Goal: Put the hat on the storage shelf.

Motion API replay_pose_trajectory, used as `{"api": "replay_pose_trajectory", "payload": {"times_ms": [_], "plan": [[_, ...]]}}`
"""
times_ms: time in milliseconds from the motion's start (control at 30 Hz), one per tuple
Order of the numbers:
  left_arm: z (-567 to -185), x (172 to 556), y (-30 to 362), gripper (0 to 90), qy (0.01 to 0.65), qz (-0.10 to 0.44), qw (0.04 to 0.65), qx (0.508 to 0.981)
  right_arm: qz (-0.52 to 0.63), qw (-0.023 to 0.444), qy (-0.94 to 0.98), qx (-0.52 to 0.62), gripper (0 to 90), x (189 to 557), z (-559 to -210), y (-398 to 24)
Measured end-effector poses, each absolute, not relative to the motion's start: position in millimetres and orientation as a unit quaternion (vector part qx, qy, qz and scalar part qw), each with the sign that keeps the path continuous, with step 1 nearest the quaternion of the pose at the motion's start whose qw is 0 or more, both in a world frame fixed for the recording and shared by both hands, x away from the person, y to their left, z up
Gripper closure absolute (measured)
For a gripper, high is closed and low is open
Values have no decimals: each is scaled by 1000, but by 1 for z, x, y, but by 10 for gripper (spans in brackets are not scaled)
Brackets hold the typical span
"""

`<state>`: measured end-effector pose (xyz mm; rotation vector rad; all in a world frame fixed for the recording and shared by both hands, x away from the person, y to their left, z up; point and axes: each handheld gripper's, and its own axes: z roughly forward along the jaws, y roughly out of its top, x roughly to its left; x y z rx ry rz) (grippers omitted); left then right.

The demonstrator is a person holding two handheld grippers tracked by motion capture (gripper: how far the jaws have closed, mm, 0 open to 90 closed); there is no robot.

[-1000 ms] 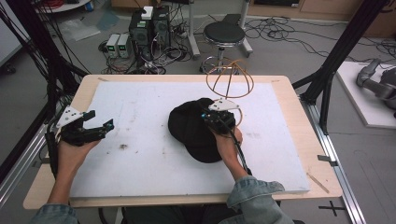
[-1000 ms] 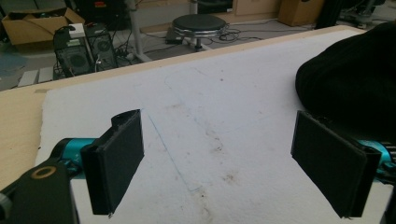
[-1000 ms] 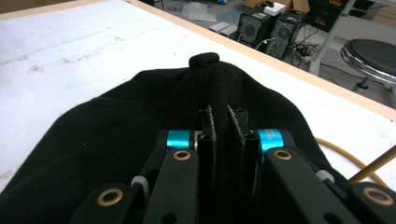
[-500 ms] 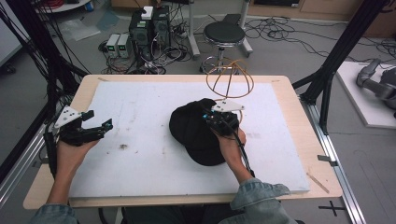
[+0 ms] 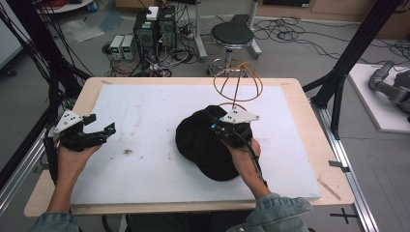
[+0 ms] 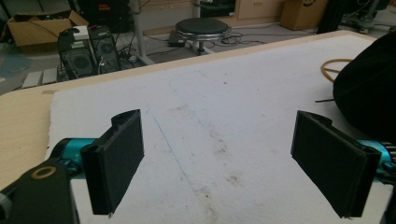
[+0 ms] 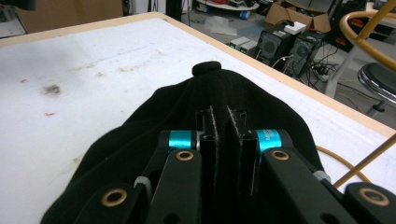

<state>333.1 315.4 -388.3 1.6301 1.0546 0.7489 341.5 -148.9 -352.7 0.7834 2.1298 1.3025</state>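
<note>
The right gripper (image 5: 227,128) has its 2 jaws pinched together on the fabric of the black cap (image 5: 203,145); in the right gripper view the pads meet on a fold just below the cap's top button (image 7: 207,68). The cap lies on the white foam mat (image 5: 145,111), at about 4 o'clock from the mat's middle. Touching the cap at its 1 o'clock side stands a wire hat stand (image 5: 238,84), upright near the far edge of the table (image 5: 300,104). Well apart, at 9 o'clock, the left gripper (image 5: 99,130) is held over the mat's left edge, jaws spread wide with nothing between them.
</note>
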Motion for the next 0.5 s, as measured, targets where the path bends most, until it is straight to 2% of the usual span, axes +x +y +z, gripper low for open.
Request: {"api": "replay_pose_trajectory", "payload": {"times_ms": [500], "plan": [[-387,332,317,173,438,313,506,674,507,245,777,281,851,314,-337,-166]]}}
